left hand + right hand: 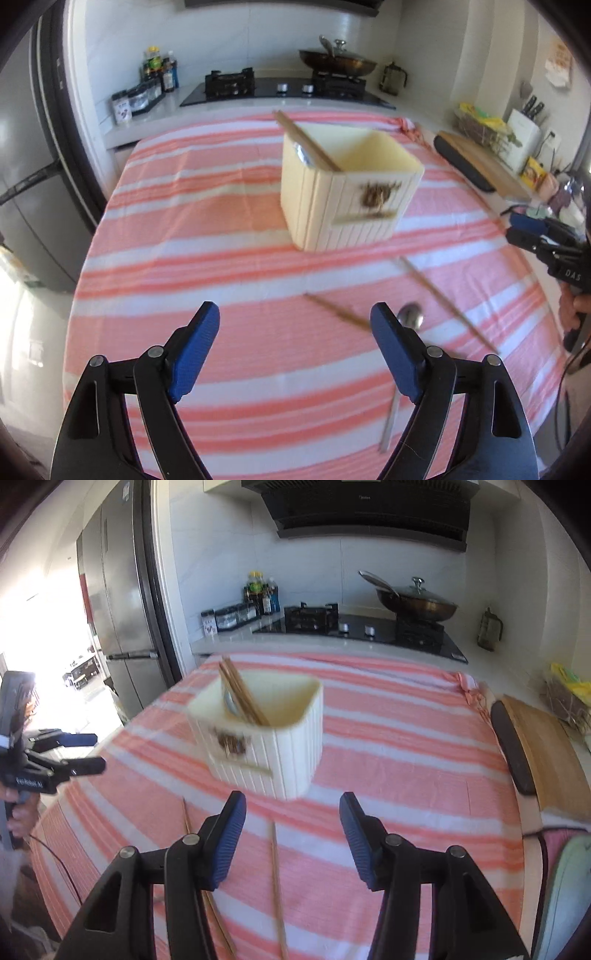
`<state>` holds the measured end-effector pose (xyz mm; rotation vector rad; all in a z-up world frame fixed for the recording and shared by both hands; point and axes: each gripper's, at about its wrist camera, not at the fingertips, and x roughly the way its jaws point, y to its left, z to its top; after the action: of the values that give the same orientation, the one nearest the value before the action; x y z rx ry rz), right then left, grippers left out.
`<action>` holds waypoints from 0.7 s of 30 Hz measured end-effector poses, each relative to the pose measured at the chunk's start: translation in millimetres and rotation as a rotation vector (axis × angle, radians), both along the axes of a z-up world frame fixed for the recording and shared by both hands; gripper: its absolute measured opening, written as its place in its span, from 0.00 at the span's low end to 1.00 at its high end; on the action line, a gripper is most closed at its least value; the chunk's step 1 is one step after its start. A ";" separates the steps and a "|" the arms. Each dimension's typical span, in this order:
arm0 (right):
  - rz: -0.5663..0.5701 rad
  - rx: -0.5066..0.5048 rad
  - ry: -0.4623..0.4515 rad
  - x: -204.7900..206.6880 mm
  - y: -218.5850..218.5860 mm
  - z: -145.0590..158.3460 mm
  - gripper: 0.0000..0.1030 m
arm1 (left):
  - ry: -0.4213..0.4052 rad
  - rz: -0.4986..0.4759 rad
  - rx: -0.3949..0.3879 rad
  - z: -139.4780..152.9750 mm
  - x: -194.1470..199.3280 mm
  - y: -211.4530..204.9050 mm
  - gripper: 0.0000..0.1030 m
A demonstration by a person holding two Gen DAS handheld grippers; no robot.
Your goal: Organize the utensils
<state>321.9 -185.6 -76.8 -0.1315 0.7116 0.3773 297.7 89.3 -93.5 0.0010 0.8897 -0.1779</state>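
Lying lengthwise on the striped cloth between the right gripper's (292,836) half-spread, empty jaws, a thin wooden chopstick (277,886) points ahead toward the cream ribbed holder (280,753); the left gripper (294,345) gapes wide, empty.

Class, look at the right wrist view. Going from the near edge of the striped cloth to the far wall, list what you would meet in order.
Loose chopstick → cream utensil box → black hob → wok with a glass lid → range hood.
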 end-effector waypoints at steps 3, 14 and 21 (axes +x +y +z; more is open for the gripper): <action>-0.078 -0.070 0.054 -35.9 -33.9 -46.5 0.52 | 0.014 0.097 0.006 -35.6 -30.4 16.6 0.83; -0.272 -0.081 0.163 -81.7 -103.7 -121.8 0.52 | 0.026 0.306 -0.037 -96.7 -33.6 41.8 0.82; -0.276 -0.060 0.145 -82.9 -104.8 -122.9 0.55 | 0.030 0.307 0.017 -106.2 -30.6 39.9 0.84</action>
<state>239.0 -290.4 -199.7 -0.0613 0.8727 0.1022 267.1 129.3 -199.7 -0.1221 0.9094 0.1165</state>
